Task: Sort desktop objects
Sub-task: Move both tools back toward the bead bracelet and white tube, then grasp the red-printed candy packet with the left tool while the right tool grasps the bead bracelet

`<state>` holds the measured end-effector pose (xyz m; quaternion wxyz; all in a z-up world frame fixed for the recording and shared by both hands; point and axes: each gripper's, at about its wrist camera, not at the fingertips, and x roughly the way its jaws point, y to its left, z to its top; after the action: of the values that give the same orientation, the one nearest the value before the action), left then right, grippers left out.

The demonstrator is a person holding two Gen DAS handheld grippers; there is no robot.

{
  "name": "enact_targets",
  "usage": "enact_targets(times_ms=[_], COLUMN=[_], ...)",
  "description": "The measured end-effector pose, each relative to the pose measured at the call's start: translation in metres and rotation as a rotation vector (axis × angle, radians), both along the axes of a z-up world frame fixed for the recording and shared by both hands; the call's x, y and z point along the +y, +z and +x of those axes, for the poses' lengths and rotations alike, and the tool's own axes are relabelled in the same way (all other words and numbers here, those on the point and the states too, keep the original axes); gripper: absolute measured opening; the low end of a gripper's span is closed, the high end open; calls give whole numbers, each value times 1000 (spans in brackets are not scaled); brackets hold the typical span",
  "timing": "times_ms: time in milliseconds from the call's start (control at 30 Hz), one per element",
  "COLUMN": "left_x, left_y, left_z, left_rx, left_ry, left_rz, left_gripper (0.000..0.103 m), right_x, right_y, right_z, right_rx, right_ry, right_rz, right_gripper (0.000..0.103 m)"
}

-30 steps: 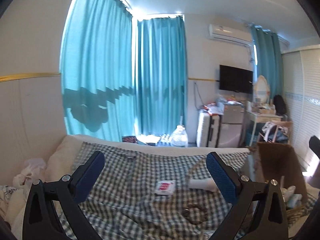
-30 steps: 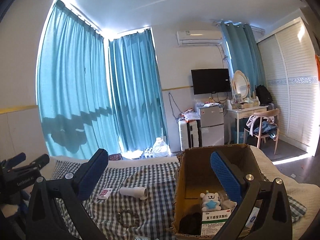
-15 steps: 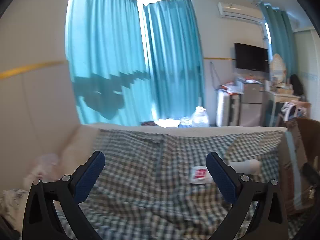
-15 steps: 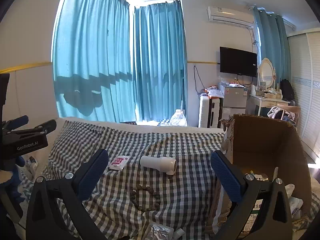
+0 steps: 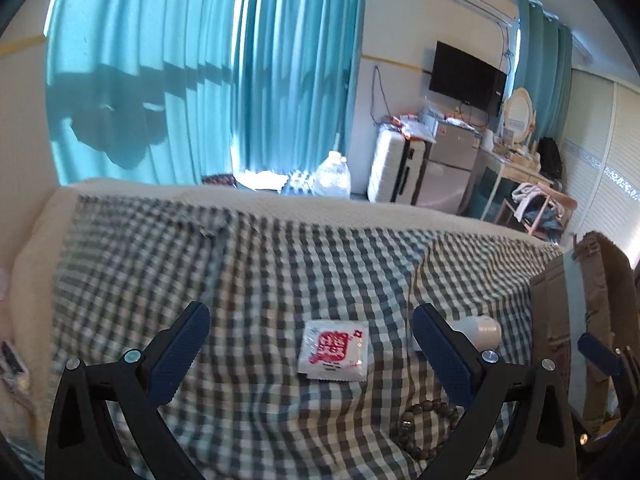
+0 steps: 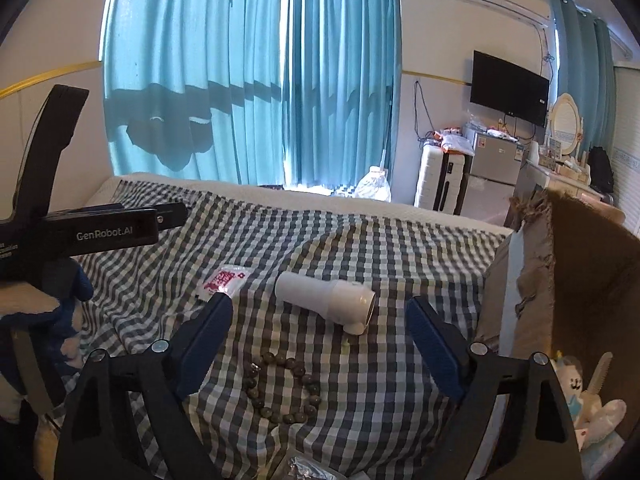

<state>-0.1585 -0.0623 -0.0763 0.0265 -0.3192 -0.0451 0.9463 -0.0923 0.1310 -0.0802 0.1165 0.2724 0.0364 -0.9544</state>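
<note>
Daylight pushes through the teal curtains (image 6: pixel 256 68), brightest at the gap near the floor, and a dark shadow lies across their folds. The checked cloth (image 5: pixel 280 264) below the curtains looks soft with motion blur in the left wrist view, sharper in the right. Both views bow outward, with black corners. Walls beside the curtains look washed out.

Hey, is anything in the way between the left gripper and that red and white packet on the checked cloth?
Nothing visible. The left gripper is open, with the packet lying flat on the cloth between its fingers. The bracelet and white tube lie off to the right.
</note>
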Motion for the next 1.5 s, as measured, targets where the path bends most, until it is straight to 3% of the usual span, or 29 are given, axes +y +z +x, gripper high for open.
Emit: enact_targets(times_ms=[200,367,500,633,733,800,933,1000,1067,1200,1267,1500], left_x=[19,21,19,18,21,26,35,36,35,28,29,27], left_y=[-58,-107,-114,-116,-116,-114,-104,-98,-94,-78,-70,-48], left_z=[-35,-59,-59,-61,-60,-57,-46,-42,-36,-17,-7,23], left_rx=[-56,-161,-165,-160,-146,-135,-116,-115,-112,-88,-74,-33], left_ry=[-42,-34,-38,-45,-59,-63,-79,-80,-80,-81,-84,-79], left_rz=[13,17,42,34,24,9,-15,-20,-14,5,1,25], left_gripper=[103,103,103,100,90,81,43,37,27,25,13,10], right_x=[-9,-18,-20,-34,-35,-33,-23,-17,-10,-2,2,4], right_y=[-50,-85,-112,-133,-132,-131,-128,-122,-115,-97,-89,-56], right_z=[-26,-43,-58,-60,-55,-53,-49,-47,-44,-42,-38,-19], right_rx=[-95,-161,-226,-227,-230,-227,-234,-234,-241,-247,-239,-179], right_ry=[21,51,56,51,51,46,38,31,38,54,61,87], right_rz=[39,51,53,177,191,194,132,107,69,-8,-35,-87], right_gripper=[84,84,84,85,72,48,25,11,11,11,11,11])
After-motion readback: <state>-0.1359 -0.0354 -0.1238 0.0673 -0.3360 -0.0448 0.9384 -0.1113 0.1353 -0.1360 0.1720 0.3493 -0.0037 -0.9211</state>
